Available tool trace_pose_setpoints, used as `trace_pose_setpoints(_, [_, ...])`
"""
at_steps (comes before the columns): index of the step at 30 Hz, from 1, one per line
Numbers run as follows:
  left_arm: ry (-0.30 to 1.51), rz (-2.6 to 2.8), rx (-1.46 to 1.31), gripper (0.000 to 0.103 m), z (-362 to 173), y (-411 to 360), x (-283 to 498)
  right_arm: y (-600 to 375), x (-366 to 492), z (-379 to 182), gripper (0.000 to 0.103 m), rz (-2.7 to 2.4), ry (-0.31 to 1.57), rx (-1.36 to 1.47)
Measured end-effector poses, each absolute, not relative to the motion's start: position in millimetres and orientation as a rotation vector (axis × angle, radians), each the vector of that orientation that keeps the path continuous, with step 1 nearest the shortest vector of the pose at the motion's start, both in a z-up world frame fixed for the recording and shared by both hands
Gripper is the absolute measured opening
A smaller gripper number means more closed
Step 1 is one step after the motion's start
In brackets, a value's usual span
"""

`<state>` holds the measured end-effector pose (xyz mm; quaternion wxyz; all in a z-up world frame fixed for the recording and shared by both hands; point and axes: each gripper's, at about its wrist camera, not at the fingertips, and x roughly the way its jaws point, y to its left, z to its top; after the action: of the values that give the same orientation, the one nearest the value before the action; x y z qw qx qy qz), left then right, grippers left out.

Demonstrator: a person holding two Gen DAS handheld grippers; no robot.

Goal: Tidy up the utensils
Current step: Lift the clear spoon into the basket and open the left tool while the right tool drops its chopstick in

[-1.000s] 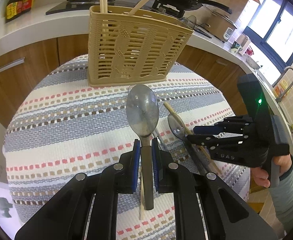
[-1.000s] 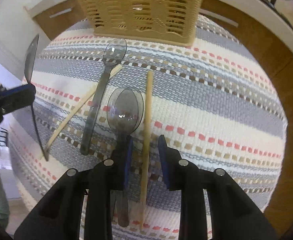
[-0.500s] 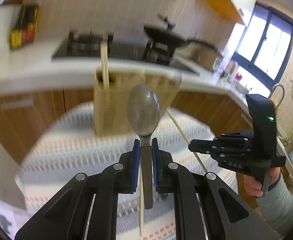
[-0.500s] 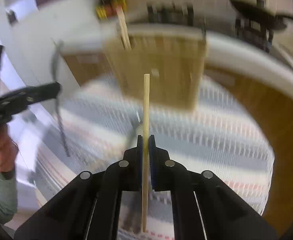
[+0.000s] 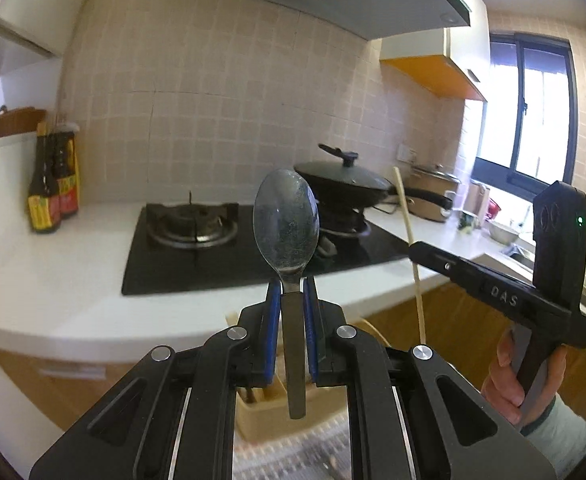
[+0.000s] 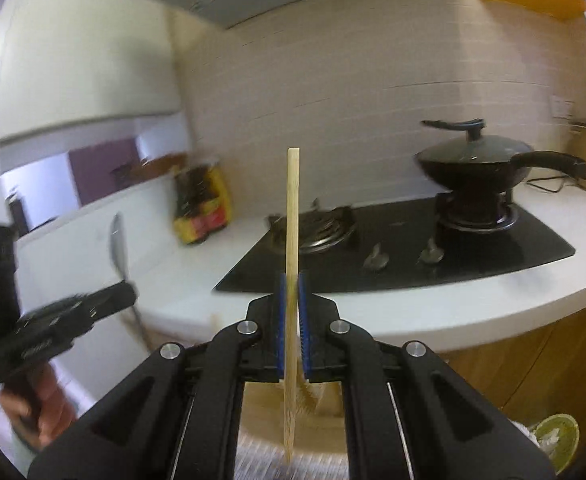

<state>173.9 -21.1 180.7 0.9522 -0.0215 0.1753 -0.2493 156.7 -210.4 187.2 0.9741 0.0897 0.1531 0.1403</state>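
Observation:
My left gripper (image 5: 291, 292) is shut on a grey translucent spoon (image 5: 285, 224), held upright with its bowl up. My right gripper (image 6: 291, 284) is shut on a wooden chopstick (image 6: 292, 216), also held upright. Each gripper shows in the other's view: the right one (image 5: 413, 249) with its chopstick (image 5: 409, 240) at the right, the left one (image 6: 129, 292) with the spoon (image 6: 117, 240) at the left. The beige slotted utensil basket (image 5: 265, 412) stands low behind my left fingers, and is a blurred patch below the right gripper (image 6: 317, 396). The striped cloth (image 5: 293, 452) lies under it.
A white counter (image 5: 53, 280) runs behind, with a black gas hob (image 5: 213, 248), a lidded wok (image 5: 345, 188) and sauce bottles (image 5: 53, 188). A rice cooker (image 5: 433, 196) and window (image 5: 533, 120) are at the right. Wooden cabinet fronts (image 6: 533, 360) are below the counter.
Both grippers have lifted and tilted up from the striped cloth. The right gripper closed on a chopstick and raised it; the left kept its spoon. The basket dropped to the bottom of both views.

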Motion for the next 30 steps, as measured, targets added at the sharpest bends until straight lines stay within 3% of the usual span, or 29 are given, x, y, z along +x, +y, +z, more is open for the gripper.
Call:
trace_pose_setpoints(11, [0.344, -0.450, -0.049, 0.009, 136.9, -24.9, 218.6, -224.9, 216.6, 148.6, 0.004, 0.113, 0.259, 0.174])
trace_pose_setpoints(30, [0.362, -0.467, -0.061, 0.010, 96.8, -23.6, 225.0, -223.6, 197.0, 114.7, 0.005, 0.086, 0.192, 0.163])
